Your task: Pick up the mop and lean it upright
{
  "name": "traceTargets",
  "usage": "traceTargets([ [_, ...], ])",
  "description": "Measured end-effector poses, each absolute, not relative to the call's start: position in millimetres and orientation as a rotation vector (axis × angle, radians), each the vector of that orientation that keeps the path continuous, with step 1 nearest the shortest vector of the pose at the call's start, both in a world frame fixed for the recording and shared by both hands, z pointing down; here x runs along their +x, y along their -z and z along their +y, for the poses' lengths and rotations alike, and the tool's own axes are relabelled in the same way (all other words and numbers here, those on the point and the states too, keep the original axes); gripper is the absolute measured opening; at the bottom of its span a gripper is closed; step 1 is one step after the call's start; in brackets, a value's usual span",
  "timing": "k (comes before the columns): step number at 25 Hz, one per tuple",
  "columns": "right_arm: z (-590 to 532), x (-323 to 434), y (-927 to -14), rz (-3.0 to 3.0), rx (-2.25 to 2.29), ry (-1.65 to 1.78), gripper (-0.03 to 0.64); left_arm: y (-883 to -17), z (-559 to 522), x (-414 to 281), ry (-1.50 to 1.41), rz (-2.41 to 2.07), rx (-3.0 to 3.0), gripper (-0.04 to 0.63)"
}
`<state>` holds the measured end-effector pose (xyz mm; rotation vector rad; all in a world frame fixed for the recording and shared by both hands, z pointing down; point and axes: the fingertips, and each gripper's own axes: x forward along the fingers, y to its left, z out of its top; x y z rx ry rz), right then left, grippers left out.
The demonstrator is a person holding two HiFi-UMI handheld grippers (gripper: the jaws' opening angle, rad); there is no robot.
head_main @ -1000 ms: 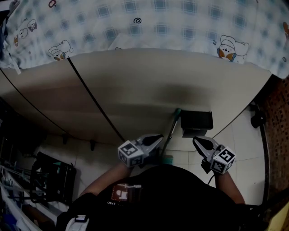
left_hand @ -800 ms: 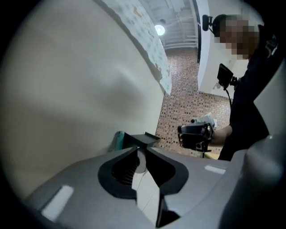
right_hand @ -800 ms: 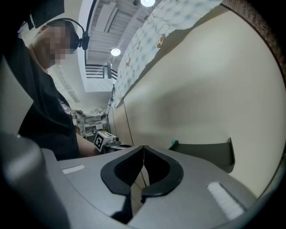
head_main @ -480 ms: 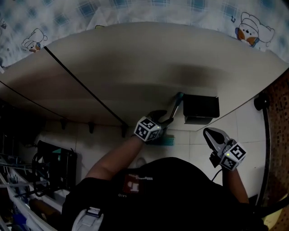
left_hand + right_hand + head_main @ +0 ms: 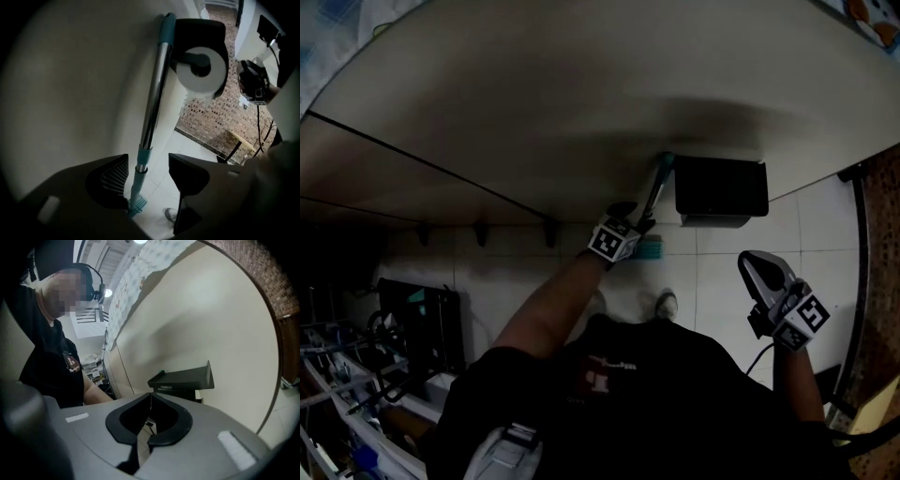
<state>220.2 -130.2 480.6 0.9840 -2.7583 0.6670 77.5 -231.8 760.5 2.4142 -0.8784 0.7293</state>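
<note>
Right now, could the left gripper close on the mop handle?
Probably yes. The left gripper has just been opening its jaws; they stand apart with the mop handle between them and nothing else in the gap.

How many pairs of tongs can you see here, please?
2: the left tongs, jaws just opening, astride the mop handle at the wall; the right tongs, shut and empty, at lower right.

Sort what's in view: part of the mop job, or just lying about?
Job:
- mop, leaning on the wall
- left hand-held gripper, jaws just opened, the mop's shaft between them, not clamped

Lying about:
- toilet roll
- black holder it hangs on
- right hand-held gripper, shut, empty
</note>
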Motion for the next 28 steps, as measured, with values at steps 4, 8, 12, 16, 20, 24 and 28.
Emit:
traceTargets([
  [4,-129.5,221.4,-487.3,-2.765,0.971,-0.668,0.017,-771.3,-242.1,83.0,-0.694,-0.902,2.380,0.249],
  [8,-128.3,222.8,-487.9,-2.768,0.975,-0.679,0.017,-765.5,-240.8,91.1,-0.681,-0.895,2.377,0.249],
  [12,-128.5,219.2,-485.6,-2.764,0.966,-0.673,0.017,-765.5,-242.3,87.6,-0.707,-0.903,2.383,0.250],
  [16,-128.7,220.8,-490.9,-2.745,0.978,-0.680,0.017,-779.4,-249.2,83.3,-0.731,-0.918,2.373,0.250],
  [20,-126.5,224.5,-498.8,-2.721,0.978,-0.697,0.017,-788.9,-250.9,88.8,-0.748,-0.902,2.378,0.250],
  [24,-125.8,229.5,-503.5,-2.701,0.993,-0.705,0.017,-803.7,-255.2,93.5,-0.780,-0.897,2.398,0.249],
  [28,-121.8,236.0,-512.5,-2.671,0.999,-0.717,0.017,-813.6,-259.9,96.2,-0.780,-0.911,2.408,0.148],
])
